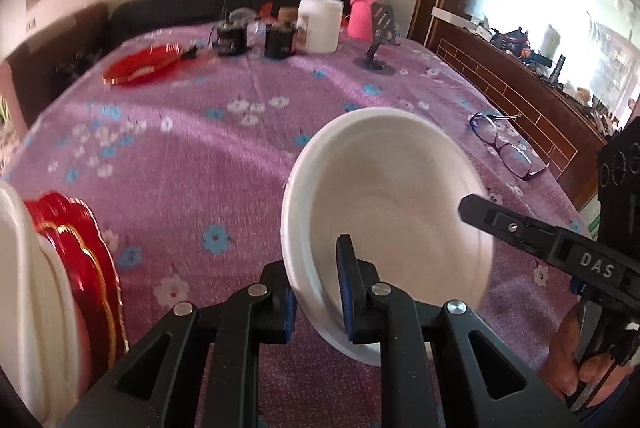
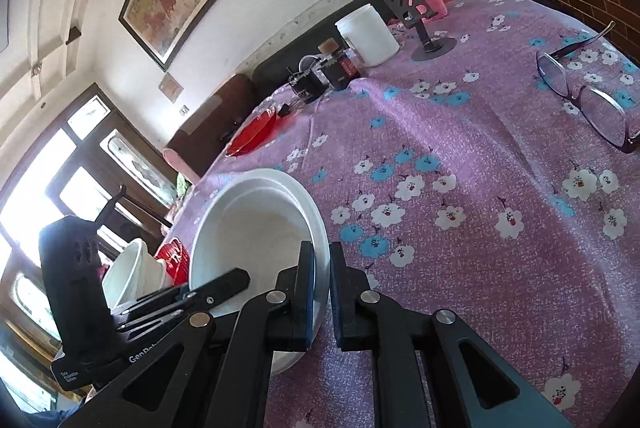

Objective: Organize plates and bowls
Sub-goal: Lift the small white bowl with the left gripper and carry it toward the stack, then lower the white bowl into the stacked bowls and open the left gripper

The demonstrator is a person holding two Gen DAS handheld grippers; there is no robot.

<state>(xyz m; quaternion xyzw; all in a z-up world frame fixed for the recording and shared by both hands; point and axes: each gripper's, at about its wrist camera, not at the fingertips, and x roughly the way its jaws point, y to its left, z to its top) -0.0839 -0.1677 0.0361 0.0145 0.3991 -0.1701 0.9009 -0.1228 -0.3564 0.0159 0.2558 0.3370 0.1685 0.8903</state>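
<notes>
While both tongs [image 1: 318, 288] [image 2: 322, 292] pinch the white bowl's [image 1: 384, 195] rim, a purple floral tablecloth [image 1: 200, 155] lies beneath.

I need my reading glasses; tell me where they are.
The glasses lie on the tablecloth at the table's right edge, beyond the white bowl, in both wrist views.

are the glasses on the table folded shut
No, the glasses lie on the floral tablecloth with one temple arm swung out.
</notes>
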